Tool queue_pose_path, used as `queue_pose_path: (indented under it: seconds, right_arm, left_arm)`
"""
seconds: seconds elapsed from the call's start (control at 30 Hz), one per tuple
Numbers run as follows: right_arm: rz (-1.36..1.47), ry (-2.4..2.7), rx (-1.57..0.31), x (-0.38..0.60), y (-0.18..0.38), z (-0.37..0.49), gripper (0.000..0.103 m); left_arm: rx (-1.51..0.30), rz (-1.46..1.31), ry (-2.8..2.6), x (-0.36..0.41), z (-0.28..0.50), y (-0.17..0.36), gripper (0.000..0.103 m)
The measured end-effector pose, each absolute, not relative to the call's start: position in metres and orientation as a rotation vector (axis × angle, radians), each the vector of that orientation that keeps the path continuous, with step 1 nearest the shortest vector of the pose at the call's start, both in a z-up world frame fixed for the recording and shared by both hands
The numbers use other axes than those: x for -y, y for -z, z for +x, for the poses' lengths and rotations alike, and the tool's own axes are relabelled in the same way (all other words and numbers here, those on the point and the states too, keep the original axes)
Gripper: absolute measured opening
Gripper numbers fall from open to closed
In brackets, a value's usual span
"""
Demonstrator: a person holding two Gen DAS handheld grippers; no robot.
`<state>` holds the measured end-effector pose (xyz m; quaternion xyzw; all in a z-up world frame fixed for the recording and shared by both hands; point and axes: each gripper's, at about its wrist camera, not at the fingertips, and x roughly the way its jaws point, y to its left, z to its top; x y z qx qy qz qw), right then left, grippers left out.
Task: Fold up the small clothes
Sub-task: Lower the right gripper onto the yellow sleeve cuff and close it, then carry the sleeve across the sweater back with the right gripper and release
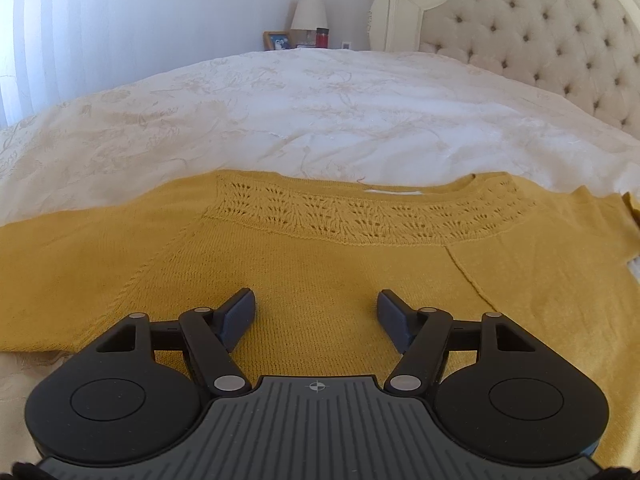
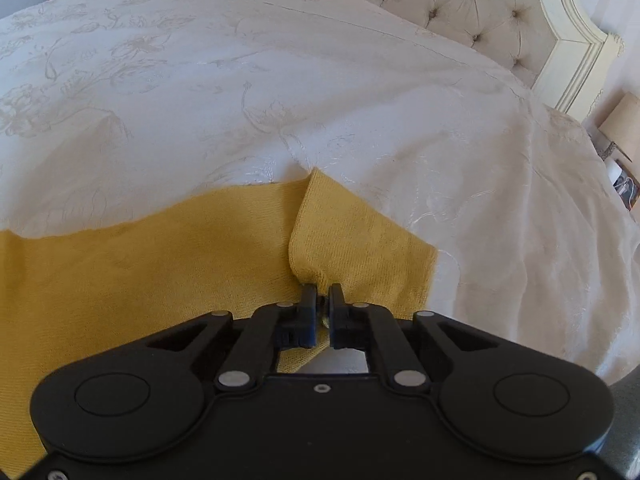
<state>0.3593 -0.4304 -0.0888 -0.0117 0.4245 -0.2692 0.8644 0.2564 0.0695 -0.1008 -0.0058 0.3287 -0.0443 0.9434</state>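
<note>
A mustard knit top (image 1: pixel 320 272) lies spread flat near the front edge of a white bedspread (image 1: pixel 320 100), neckline facing away. The right gripper (image 2: pixel 322 294) is closed, pinching a bunched fold of the top's right sleeve (image 2: pixel 360 240). The left gripper (image 1: pixel 316 308) hangs wide open over the chest, holding nothing. To fold well, the sleeve likely needs drawing inward across the body, kept low and taut. Beyond the top, the bedspread runs open toward the tufted headboard (image 1: pixel 540 40).
</note>
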Motion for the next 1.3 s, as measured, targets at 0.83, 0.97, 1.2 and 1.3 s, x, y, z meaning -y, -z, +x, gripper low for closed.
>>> queue_pose_path:
  seconds: [0.83,0.97,1.2,1.3]
  right_arm:
    - [0.181,-0.323,-0.912,0.148,-0.082,0.322,0.01]
    - [0.119,-0.434,-0.936,0.094,-0.053,0.335,0.01]
    - [0.107,-0.518,-0.984,0.048,0.002,0.352,0.01]
    - [0.125,-0.515,-0.973,0.047,0.017,0.35,0.012]
  left_arm:
    - [-0.676,-0.112,0.061,-0.109,0.255,0.065,0.066]
    - [-0.688,-0.128,0.086,-0.112,0.256,0.065,0.066]
    - [-0.727,-0.132,0.119,-0.115,0.262,0.071,0.067]
    - [-0.737,-0.137,0.113,-0.118,0.263,0.073,0.067]
